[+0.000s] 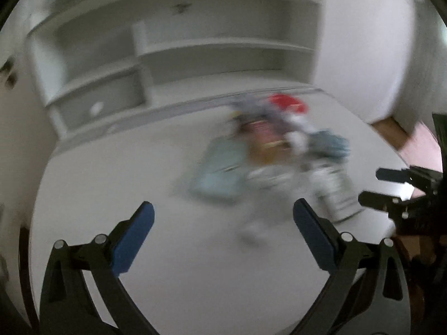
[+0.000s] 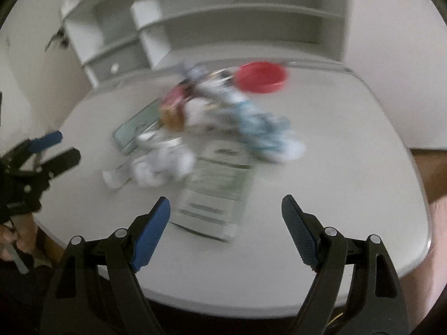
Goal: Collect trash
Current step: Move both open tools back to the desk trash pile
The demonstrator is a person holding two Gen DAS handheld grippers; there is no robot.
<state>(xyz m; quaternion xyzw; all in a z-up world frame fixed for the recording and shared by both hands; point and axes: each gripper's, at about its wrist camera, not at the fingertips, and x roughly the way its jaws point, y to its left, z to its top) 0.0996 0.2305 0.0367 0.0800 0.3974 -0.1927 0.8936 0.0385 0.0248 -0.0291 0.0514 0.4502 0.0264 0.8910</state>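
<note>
Two grippers are hovering over a messy table.
Left gripper point(image 1: 223, 217) and right gripper point(image 2: 225, 209) are both spread wide, holding nothing; the trash pile point(image 2: 212, 117) is sitting mid-table point(image 2: 349, 139), with bare room near every edge.

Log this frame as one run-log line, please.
left gripper: open, empty | right gripper: open, empty | trash pile: on table, untouched | views: blurred

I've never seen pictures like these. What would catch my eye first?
Probably the red bowl at the far end of a blurry heap of wrappers and crumpled paper in the middle of the white table. Next, the blue-padded pincers: the right gripper open just short of a flat printed packet, the left gripper open too. White shelves stand behind.
</note>
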